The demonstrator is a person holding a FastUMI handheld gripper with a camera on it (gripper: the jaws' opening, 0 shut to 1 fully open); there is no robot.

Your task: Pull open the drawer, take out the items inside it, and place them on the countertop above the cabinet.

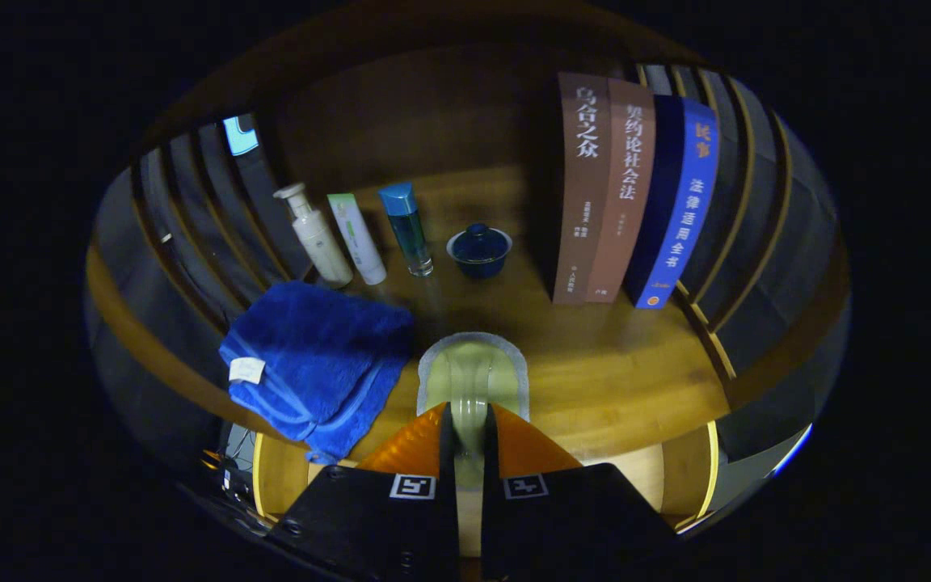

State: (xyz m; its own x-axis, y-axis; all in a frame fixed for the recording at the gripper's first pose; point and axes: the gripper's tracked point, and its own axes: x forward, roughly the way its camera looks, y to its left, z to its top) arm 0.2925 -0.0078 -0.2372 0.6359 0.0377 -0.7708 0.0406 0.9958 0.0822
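My gripper (468, 422) is shut on a pale green, cup-like item (473, 373) with a grey rim, both orange fingers (413, 444) pressing on its narrow near part. The item hangs at the front edge of the wooden countertop (611, 364); whether it touches the wood I cannot tell. Below the fingers, the open drawer (284, 477) shows its pale wooden inside on both sides of the gripper. A folded blue towel (316, 364) lies on the countertop just left of the item.
At the back of the countertop stand a white pump bottle (316, 238), a white tube (358, 240), a blue-capped bottle (409, 230) and a dark blue lidded bowl (479, 250). Three upright books (635, 194) stand right of them. Dark slatted walls (191, 218) close both sides.
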